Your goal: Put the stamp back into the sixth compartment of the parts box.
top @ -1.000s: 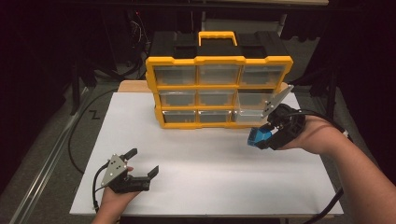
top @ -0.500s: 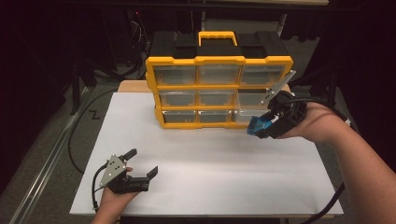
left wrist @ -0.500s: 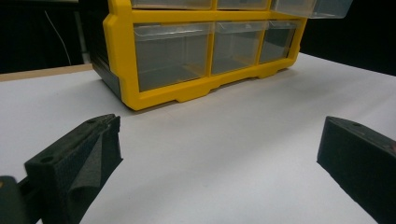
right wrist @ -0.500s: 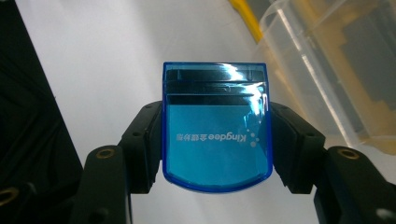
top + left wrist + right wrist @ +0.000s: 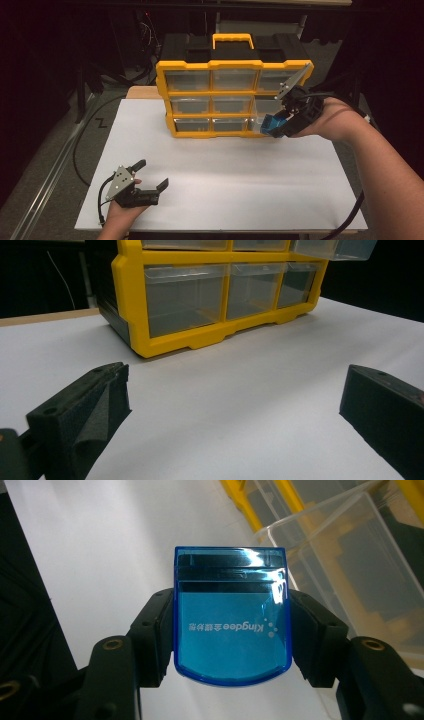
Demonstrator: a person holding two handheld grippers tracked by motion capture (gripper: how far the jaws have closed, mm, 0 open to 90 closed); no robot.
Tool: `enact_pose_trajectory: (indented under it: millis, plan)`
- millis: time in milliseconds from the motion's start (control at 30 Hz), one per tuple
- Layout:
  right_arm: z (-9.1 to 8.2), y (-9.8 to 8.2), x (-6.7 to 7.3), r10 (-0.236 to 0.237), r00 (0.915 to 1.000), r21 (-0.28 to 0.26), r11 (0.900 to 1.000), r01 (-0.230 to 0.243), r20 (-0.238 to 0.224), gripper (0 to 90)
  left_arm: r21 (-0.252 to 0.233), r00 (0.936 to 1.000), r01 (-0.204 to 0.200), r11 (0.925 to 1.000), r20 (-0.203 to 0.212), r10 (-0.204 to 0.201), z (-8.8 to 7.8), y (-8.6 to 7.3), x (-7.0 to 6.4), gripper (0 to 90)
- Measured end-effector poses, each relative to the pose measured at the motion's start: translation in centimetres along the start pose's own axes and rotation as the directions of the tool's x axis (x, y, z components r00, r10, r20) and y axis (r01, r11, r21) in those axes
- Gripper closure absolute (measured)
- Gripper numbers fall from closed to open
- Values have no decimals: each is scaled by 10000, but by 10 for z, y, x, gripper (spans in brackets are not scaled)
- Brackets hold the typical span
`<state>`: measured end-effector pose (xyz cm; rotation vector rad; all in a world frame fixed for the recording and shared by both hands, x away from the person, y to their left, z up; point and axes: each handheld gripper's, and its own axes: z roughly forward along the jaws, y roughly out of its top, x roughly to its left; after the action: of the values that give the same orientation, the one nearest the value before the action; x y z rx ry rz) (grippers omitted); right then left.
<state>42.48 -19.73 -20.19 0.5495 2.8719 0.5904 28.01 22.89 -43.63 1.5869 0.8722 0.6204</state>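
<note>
A yellow organizer (image 5: 232,95) with clear drawers stands upright at the back of the white table (image 5: 220,180). Its middle-right drawer (image 5: 265,112) is pulled out; it also appears as a clear box (image 5: 350,565) in the right gripper view. My right gripper (image 5: 276,125) hangs just in front of that drawer, shut on a blue translucent case (image 5: 231,615), (image 5: 272,125) printed "Kingdee", which both pads clamp by its sides. My left gripper (image 5: 150,177) rests near the table's front left, open with nothing between its fingers (image 5: 82,412). The organizer (image 5: 220,295) fills the far side of the left gripper view.
The organizer's black back and yellow handle (image 5: 232,37) rise behind the drawers. Cables (image 5: 80,145) trail off the table's left side and front right corner. A wooden strip (image 5: 142,92) shows behind the white sheet.
My right gripper has risen and moved up toward the pulled-out drawer with the blue case still clamped. The left gripper has stayed put.
</note>
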Motion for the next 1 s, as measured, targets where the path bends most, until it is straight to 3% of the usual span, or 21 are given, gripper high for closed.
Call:
enact_pose_trajectory:
  millis: [500, 1000]
  plan:
    - [2, 16, -18, -10, 9994, 217, 9998, 2, 354, 437, -1, 10000, 44, 10000, 22, -44, -3, -1, 1, 3]
    - [4, 21, -39, 58, 9971, 152, 9999, -70, 756, 437, -69, 10000, 97, 9999, -9, -97, -7, -1, 2, 3]
